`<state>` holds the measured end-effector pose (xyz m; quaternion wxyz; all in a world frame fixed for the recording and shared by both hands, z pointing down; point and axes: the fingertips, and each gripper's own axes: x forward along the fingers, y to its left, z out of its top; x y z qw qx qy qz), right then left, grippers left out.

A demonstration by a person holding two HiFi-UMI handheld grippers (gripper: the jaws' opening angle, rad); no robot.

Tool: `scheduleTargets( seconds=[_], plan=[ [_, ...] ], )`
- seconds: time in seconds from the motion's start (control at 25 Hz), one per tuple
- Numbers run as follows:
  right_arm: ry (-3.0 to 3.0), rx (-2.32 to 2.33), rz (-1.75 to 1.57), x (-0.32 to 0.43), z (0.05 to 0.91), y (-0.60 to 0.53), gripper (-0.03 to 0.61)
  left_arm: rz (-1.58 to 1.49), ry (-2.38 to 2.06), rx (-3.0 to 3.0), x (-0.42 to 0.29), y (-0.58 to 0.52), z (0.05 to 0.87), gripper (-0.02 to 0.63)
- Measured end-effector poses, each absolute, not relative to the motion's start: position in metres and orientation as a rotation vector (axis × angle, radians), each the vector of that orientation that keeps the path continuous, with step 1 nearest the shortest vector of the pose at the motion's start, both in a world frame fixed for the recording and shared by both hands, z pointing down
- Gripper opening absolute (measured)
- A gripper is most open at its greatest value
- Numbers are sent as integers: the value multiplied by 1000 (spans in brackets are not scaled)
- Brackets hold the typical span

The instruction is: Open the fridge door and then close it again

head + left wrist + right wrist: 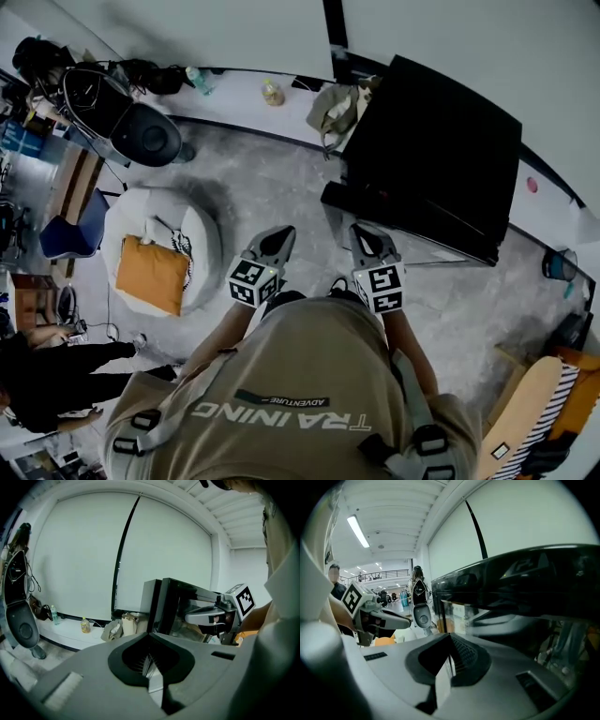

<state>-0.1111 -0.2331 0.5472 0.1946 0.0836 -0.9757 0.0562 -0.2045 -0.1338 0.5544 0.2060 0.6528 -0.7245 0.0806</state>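
Note:
A low black fridge (441,150) stands on the floor at the upper right of the head view, against the white wall; I cannot tell whether its door is ajar. My left gripper (280,232) and right gripper (362,231) are side by side just in front of it, both shut and empty. In the left gripper view the shut left gripper (149,661) points at the fridge's (166,606) edge, with the right gripper (211,616) beside it. From the right gripper (449,662), also shut, the fridge's dark glossy front (511,602) fills the right side, close but not touched.
A white beanbag (202,234) with an orange cushion (150,274) lies left of me. Behind it is a black chair (145,133). A beige bag (333,108) and bottles (272,92) sit on the ledge by the wall. A person (47,375) is at lower left, a skateboard (525,403) at lower right.

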Motion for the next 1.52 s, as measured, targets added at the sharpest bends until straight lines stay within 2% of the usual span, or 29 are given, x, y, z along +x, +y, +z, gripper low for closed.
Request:
scheduleTargets(
  seconds=[0.76,1.52],
  plan=[
    [-2746,187,196,-118,556,-264,-5,225,-2016,1772,-212,-171,566,0],
    [-2806,263,176,-124,512,-233,-5,207,-2021,1911,-218,-155,531,0]
  ],
)
